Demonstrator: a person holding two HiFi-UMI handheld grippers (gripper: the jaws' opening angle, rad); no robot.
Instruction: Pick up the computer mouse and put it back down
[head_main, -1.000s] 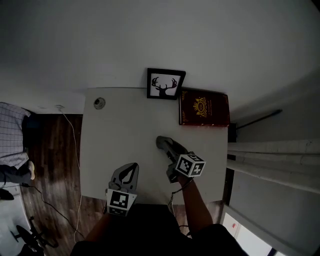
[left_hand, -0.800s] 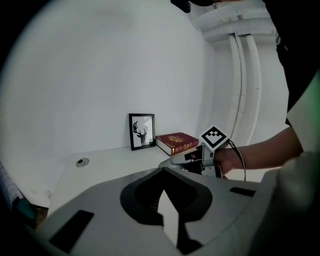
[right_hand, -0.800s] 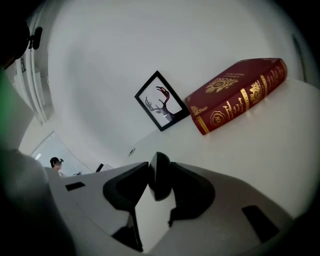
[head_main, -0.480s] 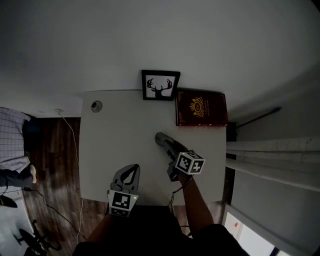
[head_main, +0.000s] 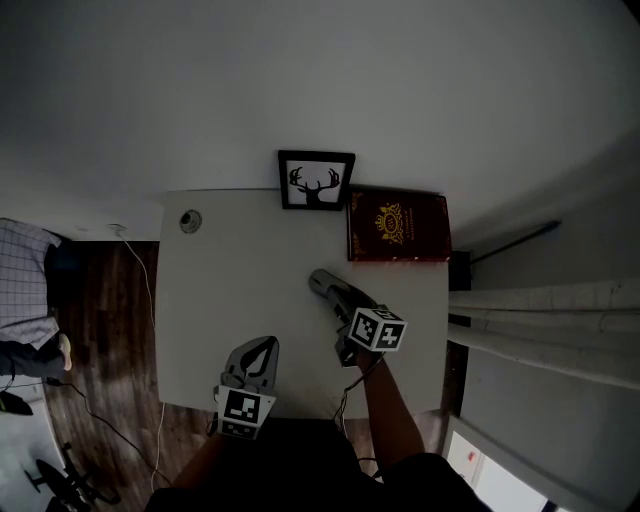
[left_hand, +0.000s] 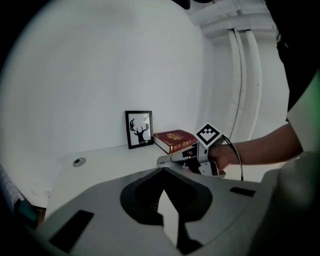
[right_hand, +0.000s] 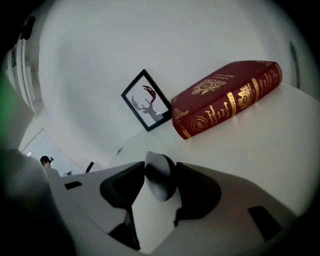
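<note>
Writing: none is reading legibly. The red book (right_hand: 225, 100) is showing a gold crest on its cover and gold bands on its spine, with lettering too small to make out. The framed picture (head_main: 315, 180) is displaying a black stag's head and no words. Each gripper's cube is showing only black-and-white square markers.

Edges and room: the white table (head_main: 230, 290) is lying mostly bare on its left half, with a round grommet (head_main: 190, 221) near the upper-left corner. The book and the framed picture are sitting against the far edge, near the wall. Wooden floor (head_main: 100, 300) with a thin cable (head_main: 140, 290) is running along the table's left side.

Grippers: the right gripper (head_main: 322, 284) is reaching over mid-table, below the book. Its jaws are opening with the computer mouse (right_hand: 160, 182) between their tips, and no gap is showing at either pad. The left gripper (left_hand: 163, 172) is hanging at the near table edge with its jaws fully together and nothing between them.

Views: only the right gripper view is showing the mouse plainly. In the head view the jaws are covering it, and in the left gripper view I cannot make it out
</note>
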